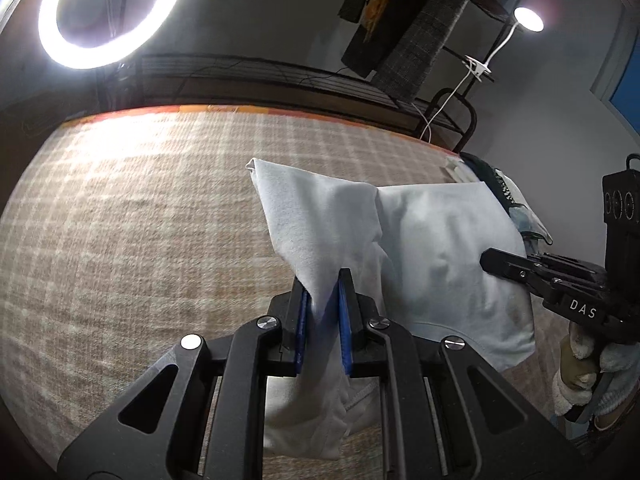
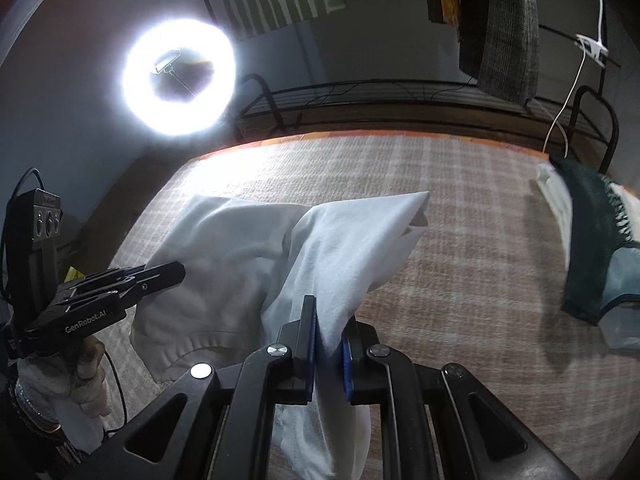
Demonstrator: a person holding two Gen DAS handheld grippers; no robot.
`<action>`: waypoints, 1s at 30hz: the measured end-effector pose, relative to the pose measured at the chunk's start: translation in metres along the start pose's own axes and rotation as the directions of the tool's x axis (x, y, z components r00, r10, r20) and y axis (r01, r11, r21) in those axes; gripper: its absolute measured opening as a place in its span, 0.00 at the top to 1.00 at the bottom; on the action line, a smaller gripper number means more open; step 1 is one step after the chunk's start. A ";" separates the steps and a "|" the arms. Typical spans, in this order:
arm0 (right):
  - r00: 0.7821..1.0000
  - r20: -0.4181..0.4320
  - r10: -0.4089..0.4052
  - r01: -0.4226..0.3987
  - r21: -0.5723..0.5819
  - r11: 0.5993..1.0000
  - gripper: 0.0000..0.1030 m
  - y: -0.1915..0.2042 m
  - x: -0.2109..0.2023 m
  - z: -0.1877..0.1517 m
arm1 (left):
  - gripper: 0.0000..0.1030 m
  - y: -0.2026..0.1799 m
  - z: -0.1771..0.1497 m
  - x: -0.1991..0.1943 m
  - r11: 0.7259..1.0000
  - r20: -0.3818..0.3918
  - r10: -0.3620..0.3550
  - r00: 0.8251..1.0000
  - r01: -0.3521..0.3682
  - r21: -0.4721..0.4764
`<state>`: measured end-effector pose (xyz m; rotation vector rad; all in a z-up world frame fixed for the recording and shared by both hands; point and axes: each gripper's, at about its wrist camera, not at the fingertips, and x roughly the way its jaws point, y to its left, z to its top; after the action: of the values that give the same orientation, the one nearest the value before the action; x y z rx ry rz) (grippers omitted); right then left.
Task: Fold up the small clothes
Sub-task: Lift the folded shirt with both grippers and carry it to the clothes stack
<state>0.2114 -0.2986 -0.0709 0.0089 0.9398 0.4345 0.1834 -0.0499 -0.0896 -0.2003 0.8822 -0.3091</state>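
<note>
Left wrist view: left gripper (image 1: 323, 300) pinches a fold of the white garment (image 1: 436, 248), blue pads (image 1: 345, 316) clamped on cloth. Garment lies on the checked bed cover (image 1: 140, 220), center to 3 o'clock. Right gripper (image 1: 490, 259) at 3 o'clock, tip on the garment's edge; can't tell its jaw state here. Ring light (image 1: 108, 12) at 11.

Right wrist view: right gripper (image 2: 329, 328) clamped on a raised garment (image 2: 224, 248) fold. Left gripper (image 2: 176, 271) at 9 o'clock. Dark clothes pile (image 2: 592, 240) at 3.

A blown-out ring light (image 1: 110, 12) and a small clip lamp (image 1: 528, 19) cut a dim room, glare washing the checked bedspread (image 1: 120, 208) while fisheye bending darkens and curves both views' edges.
</note>
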 end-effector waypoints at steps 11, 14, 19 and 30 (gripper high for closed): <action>0.991 0.098 -0.090 0.094 -0.027 0.995 0.92 -0.010 -0.052 -0.007 | 0.89 -0.058 0.008 -0.017 0.995 0.072 -0.031 0.997 0.024 0.099; 0.990 0.111 -0.091 0.093 -0.010 0.996 0.92 -0.016 -0.061 -0.008 | 0.89 -0.072 0.010 -0.017 0.992 0.073 -0.050 0.996 0.041 0.118; 0.987 0.124 -0.101 0.100 0.012 0.995 0.92 -0.036 -0.075 -0.010 | 0.89 -0.097 0.016 -0.005 0.986 0.058 -0.086 0.995 0.077 0.145; 0.968 0.156 -0.198 0.182 0.113 0.977 0.92 -0.141 -0.124 -0.016 | 0.89 -0.199 0.057 0.052 0.957 0.020 -0.203 0.979 0.194 0.216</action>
<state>0.1862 -0.4753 -0.0116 0.0436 0.7883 0.2058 0.2228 -0.2514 -0.0324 -0.0957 0.7821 -0.5825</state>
